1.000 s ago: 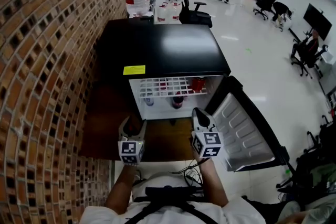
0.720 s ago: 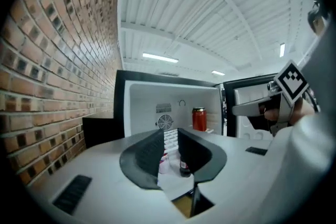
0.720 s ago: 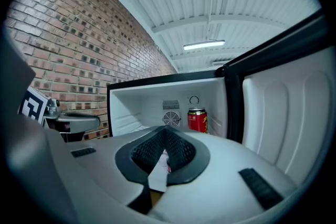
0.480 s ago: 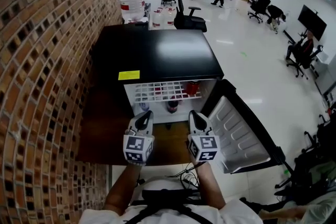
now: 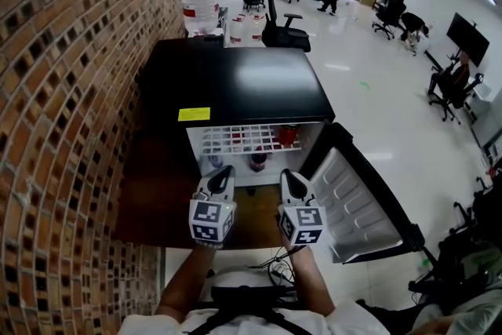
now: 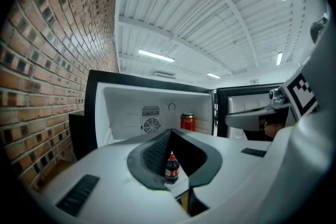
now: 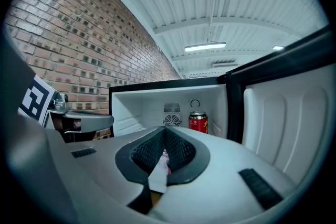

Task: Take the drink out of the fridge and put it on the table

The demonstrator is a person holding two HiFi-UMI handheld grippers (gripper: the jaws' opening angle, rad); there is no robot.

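Pair: left claw (image 5: 223,172) and right claw (image 5: 289,175), both pressed together, empty, held level before the open fridge (image 5: 235,82). A red can (image 5: 288,135) stood on the wire shelf (image 5: 235,139) at the right claw's 12 o'clock; a dark bottle (image 5: 258,161) stood on the level below. Best handling: spread one claw wide first, then pinch mid-body.

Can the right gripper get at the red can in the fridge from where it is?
Probably yes. The door stands wide open, and the right gripper faces the red can with nothing in front of it. Its jaws are together, though, so they would have to open first.
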